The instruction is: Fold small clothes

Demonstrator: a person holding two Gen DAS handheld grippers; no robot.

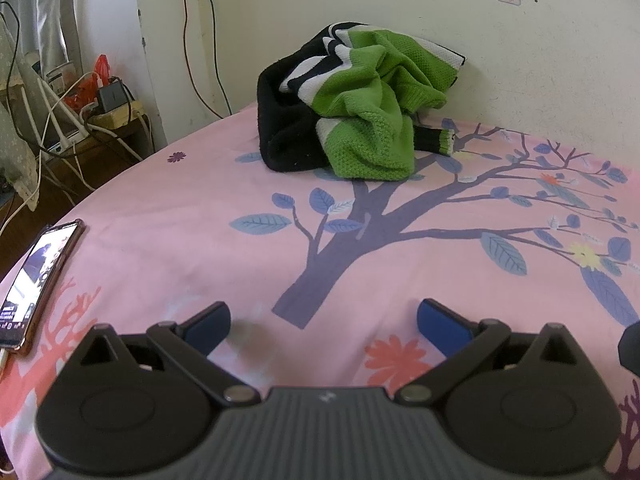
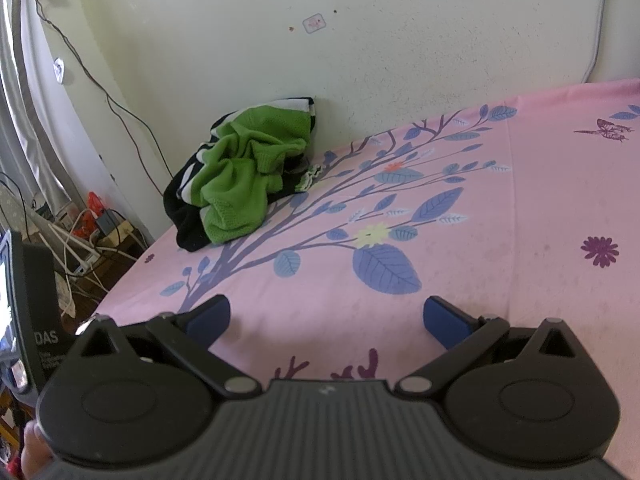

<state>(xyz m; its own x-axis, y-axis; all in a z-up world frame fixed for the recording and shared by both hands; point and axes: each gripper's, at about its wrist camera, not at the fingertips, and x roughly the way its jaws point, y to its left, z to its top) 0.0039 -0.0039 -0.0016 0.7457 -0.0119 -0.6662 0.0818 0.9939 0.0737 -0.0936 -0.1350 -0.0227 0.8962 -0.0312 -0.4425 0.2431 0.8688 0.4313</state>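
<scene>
Green/black/white knit sweater (image 1: 360,108) crumpled in a heap on the pink bed sheet (image 1: 200,264), jammed vs. the wall (image 1: 400,0); left claw (image 1: 324,324) and right claw (image 2: 326,322) both spread wide, empty, well short of the sweater. Likely snag: pinching a bunched fold instead of a hem or shoulder, so heap lifts as a lump w/ sleeves tangled and no flat spread. Also risky: phone (image 1: 36,284) left of the sweater near bed edge, could get swept off when dragging fabric out.

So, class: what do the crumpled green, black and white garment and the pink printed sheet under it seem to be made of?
Crumpled green, black and white garment: seemingly a chunky knit, wool or acrylic; visible looped stitch texture, ribbed cuff, matte. Pink printed sheet: thin woven fabric, probably cotton or polyester; smooth, flat, with printed tree and leaves.
</scene>
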